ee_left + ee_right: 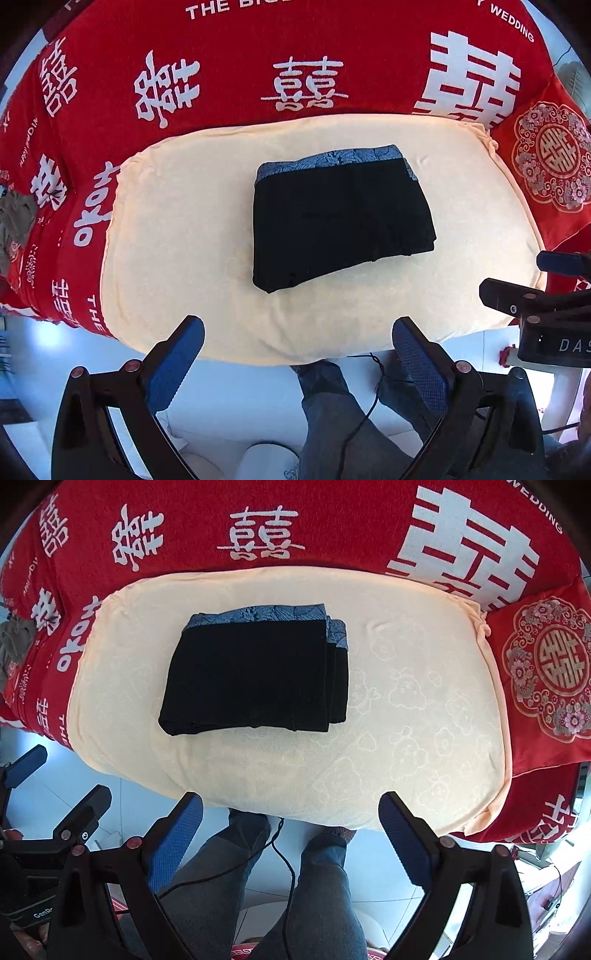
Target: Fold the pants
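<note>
Left gripper (297, 341): blue-padded fingers (173, 363) spread wide, nothing between them, touching nothing. Right gripper (291, 818): same story, blue fingers (404, 840) wide apart and empty, clear of the cloth. Both point steeply down at the bed from just off its near edge, side by side; each shows up at the border of the other's view.

Folded black pants w/ a blue leaf-patterned waistband (340, 218) lie flat in a compact stack, waistband on the far side, folded layers stepped along the right edge. They sit on the cream-yellow embossed towel (192, 236), roughly mid-towel, a bit nearer its far edge, well apart from both sets of fingers.

Towel is spread over a red bedcover printed w/ big white characters (229, 85), which shows beyond the pants and to both sides. Right of the pants, past the towel's edge, a red cushion w/ a round floral emblem (554, 668). Left of the pants, at the bed's edge, a bunched grey-brown cloth (14, 221).

Below the towel's near edge: person's legs in blue jeans (321, 893), a thin black cable (284, 849) trailing across them, white tiled floor (236, 391).
</note>
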Motion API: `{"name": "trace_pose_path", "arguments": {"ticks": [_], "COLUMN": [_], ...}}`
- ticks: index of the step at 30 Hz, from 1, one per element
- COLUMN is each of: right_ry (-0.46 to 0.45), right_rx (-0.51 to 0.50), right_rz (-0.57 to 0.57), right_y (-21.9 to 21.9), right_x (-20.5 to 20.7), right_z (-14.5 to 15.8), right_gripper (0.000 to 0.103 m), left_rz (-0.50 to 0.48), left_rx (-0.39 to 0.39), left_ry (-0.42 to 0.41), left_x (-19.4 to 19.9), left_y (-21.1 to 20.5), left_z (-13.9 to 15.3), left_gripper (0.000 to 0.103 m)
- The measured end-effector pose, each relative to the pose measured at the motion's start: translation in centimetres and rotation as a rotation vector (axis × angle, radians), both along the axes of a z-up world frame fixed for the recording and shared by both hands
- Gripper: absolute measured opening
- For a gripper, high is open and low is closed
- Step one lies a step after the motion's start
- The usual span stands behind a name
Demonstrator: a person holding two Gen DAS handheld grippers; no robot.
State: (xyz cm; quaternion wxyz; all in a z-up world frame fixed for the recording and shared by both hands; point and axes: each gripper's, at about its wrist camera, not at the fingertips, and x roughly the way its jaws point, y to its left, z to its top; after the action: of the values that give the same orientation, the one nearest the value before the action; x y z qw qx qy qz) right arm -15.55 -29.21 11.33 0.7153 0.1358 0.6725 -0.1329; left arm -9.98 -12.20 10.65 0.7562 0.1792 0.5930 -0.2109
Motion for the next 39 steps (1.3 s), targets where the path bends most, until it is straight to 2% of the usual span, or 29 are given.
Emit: {"name": "trace_pose_path", "arguments": {"ticks": [6, 16, 23, 34, 39], "right_ry": [-0.008, -0.040, -0.042, -0.020, -0.042], "right_rx": [0.054, 0.061, 0.043, 0.018, 0.004], "right_rz": [-0.028, -0.146, -0.172, -0.126, -0.141], "right_y": [-1.0, -3.4, -3.8, -3.3, -3.6], "right_x": [-0.8, -2.5, -2.5, -1.3, -1.4], "right_z": [0.1, 0.9, 1.1, 0.8, 1.2], "right_gripper": [0.097, 0.097, 0.097, 0.097, 0.097], "left_rz": [-0.008, -0.078, -0.068, -0.057, -0.060], "left_rx": [0.030, 0.065, 0.059, 0.080, 0.075], "left_ry": [0.046, 0.064, 0.045, 0.001, -0.014], "left_x": [0.5, 0.7, 1.0, 1.4, 1.3], "left_y": [-0.8, -2.7, -2.8, -2.5, -3.0], "left_z": [0.6, 0.8, 1.2, 1.1, 1.1], "left_gripper": [0.102, 0.102, 0.102, 0.102, 0.102]}}
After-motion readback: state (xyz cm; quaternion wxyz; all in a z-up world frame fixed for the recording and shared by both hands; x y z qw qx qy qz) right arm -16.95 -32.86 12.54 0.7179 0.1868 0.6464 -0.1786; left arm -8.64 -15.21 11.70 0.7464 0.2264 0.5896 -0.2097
